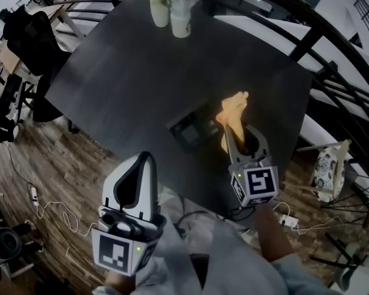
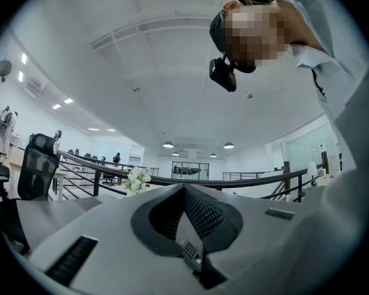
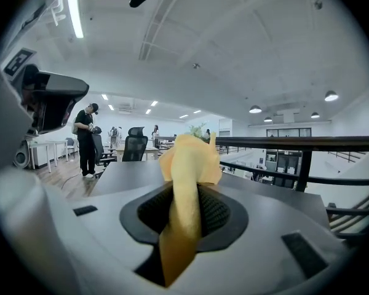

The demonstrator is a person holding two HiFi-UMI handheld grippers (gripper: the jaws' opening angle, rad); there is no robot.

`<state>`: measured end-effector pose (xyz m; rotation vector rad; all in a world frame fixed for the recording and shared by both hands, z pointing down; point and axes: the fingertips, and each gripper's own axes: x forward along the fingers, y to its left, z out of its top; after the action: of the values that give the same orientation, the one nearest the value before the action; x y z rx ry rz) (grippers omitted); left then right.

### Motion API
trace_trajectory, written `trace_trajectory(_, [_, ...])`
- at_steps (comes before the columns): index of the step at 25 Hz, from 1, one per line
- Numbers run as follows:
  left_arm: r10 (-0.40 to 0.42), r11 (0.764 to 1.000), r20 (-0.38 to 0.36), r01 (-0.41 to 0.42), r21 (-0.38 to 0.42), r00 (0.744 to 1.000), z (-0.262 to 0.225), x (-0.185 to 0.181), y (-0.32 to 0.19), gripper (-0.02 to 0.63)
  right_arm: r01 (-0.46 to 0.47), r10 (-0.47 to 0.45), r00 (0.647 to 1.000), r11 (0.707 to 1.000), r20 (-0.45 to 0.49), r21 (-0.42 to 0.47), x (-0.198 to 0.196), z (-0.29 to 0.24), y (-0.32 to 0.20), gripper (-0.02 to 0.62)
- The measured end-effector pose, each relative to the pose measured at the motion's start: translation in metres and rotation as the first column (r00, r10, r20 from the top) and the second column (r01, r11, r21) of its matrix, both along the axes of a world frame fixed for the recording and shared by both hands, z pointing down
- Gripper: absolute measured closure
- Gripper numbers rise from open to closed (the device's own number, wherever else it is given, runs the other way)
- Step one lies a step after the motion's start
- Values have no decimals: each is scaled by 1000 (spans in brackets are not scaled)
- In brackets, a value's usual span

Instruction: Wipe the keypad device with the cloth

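Nearest, at 7 o'clock: left tongs (image 1: pixel 145 160) clenched together on nothing, near the desk's (image 1: pixel 123 72) front edge. At 5 o'clock: right tongs (image 1: pixel 232 133) clamped on the yellow cloth (image 1: pixel 235 108). Just beside that cloth, at its 9 o'clock: keypad device (image 1: pixel 192 128), flat on the desk. Farthest, at 12 o'clock: vase (image 1: pixel 159 11) beside bottle (image 1: pixel 181 18).

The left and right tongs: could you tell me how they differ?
The right tongs are shut on the yellow cloth; the left tongs are shut and empty. The right tongs reach over the table beside the keypad device; the left tongs sit by its edge. Both carry marker cubes.
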<state>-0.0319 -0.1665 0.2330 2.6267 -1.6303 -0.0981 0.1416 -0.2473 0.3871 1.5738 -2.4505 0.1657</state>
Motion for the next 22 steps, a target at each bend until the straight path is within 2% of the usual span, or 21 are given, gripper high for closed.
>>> trace_trajectory(5, [-6, 1000, 9, 6, -5, 1000, 4, -12, -5, 594, 4, -5, 999, 1000, -41, -26, -10, 16, -17, 495])
trace_trajectory(22, [-58, 998, 6, 58, -35, 998, 14, -47, -12, 593, -6, -8, 996, 989, -94, -149, -33, 71, -50, 495])
